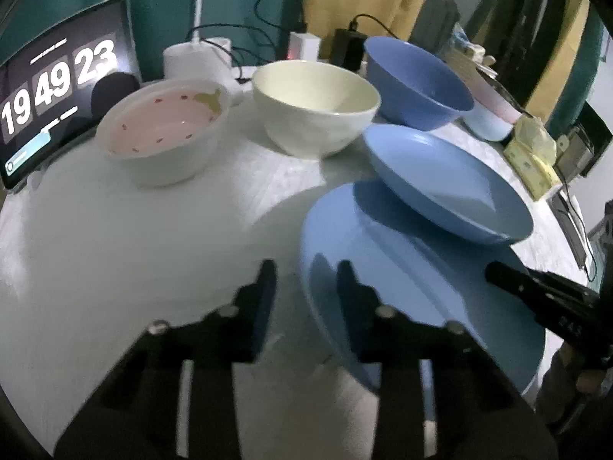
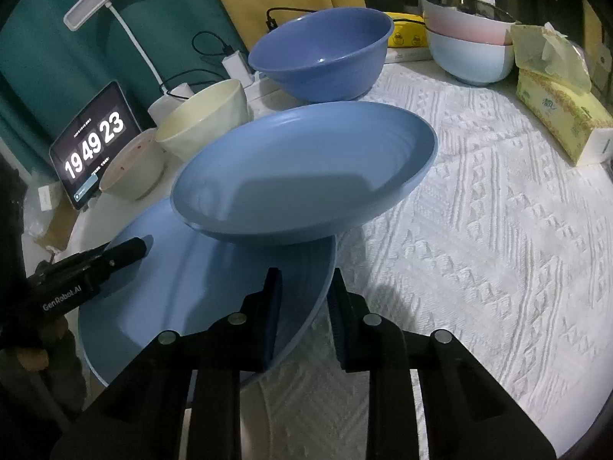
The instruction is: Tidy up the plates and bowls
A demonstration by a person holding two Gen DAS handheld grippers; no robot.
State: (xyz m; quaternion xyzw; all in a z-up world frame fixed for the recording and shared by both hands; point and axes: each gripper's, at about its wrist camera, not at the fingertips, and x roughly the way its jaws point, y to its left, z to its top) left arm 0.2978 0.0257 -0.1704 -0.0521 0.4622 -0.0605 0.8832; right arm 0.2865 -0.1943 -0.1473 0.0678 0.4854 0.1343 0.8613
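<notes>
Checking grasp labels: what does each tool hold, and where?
Both straddle the large blue plate: right tool at its right rim, left tool at its left rim. Whether either is clamped cannot be told.

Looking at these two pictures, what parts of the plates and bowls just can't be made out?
- Large blue plate: right wrist view, its far part is hidden under the smaller blue plate.
- Pink-dotted bowl: right wrist view, mostly hidden behind the cream bowl.
- Stacked bowls: left wrist view, largely hidden by the deep blue bowl.
- Whether the left claw touches the large plate: blurred.
</notes>
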